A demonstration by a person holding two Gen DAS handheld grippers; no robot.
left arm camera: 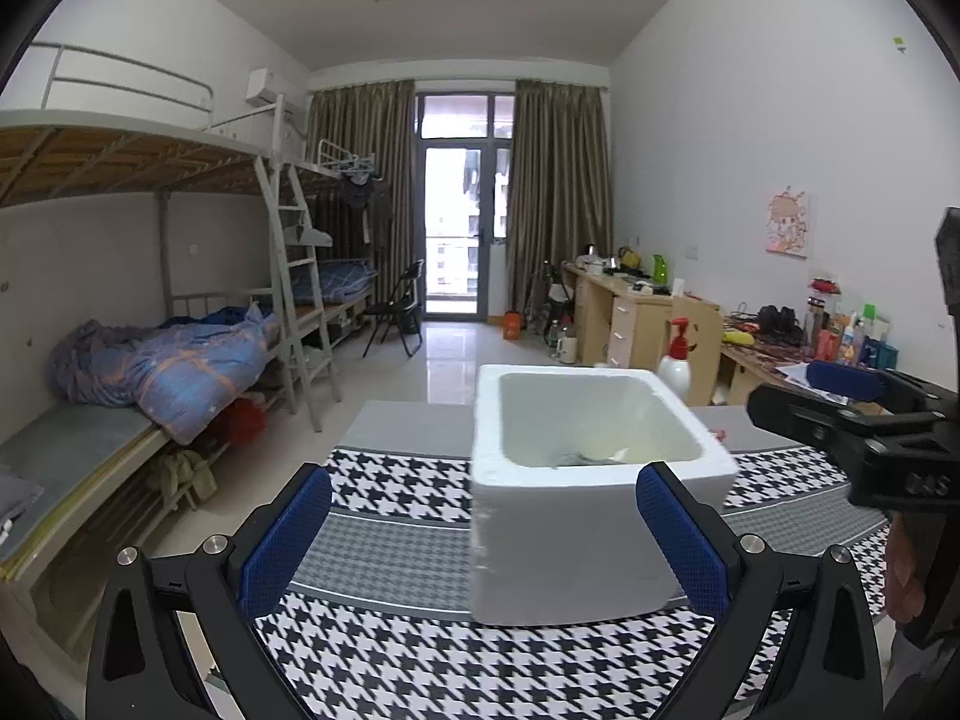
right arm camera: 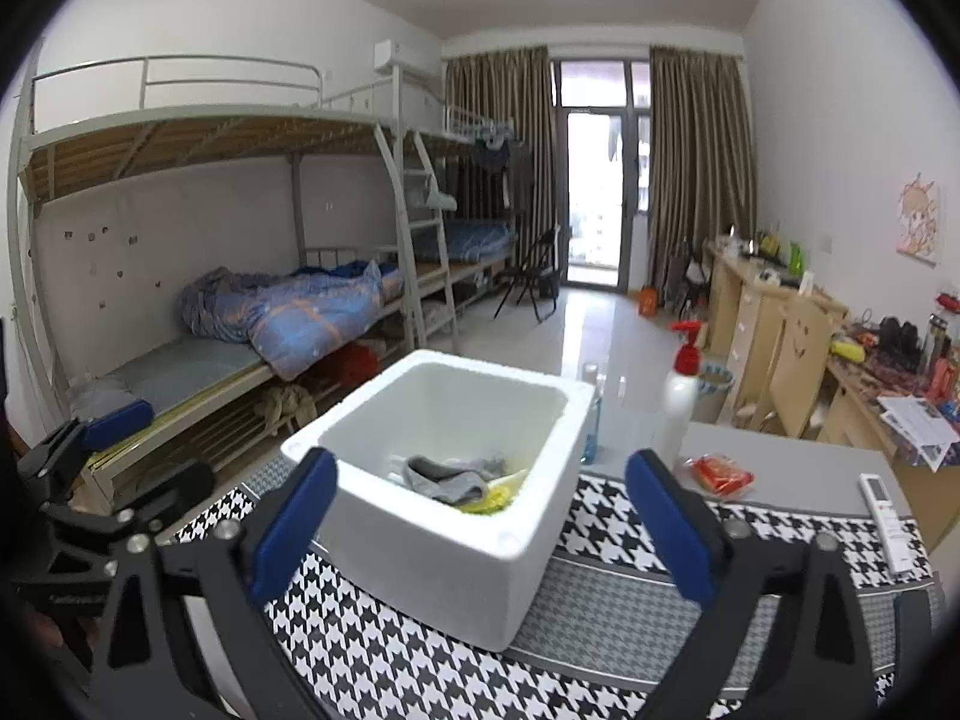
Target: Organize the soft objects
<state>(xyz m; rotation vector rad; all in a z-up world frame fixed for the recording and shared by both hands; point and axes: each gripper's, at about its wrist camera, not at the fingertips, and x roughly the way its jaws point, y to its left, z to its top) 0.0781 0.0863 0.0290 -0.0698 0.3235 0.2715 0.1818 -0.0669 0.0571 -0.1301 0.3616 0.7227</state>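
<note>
A white foam box [left arm camera: 576, 546] stands on a houndstooth cloth [left arm camera: 420, 660] on the table; it also shows in the right wrist view [right arm camera: 444, 564]. Inside it lie a grey sock [right arm camera: 453, 474] and something yellow [right arm camera: 489, 502]; the left wrist view shows only a grey edge of the sock [left arm camera: 585, 459]. My left gripper [left arm camera: 483, 531] is open and empty, held in front of the box. My right gripper [right arm camera: 480, 525] is open and empty, also in front of the box. The right gripper shows at the right edge of the left wrist view [left arm camera: 840, 414].
A white spray bottle with a red top [right arm camera: 681, 396], a blue bottle [right arm camera: 591, 420], a red packet [right arm camera: 720, 474] and a white remote [right arm camera: 885, 510] sit behind and right of the box. Bunk beds [right arm camera: 240, 312] stand left, desks [right arm camera: 780, 324] right.
</note>
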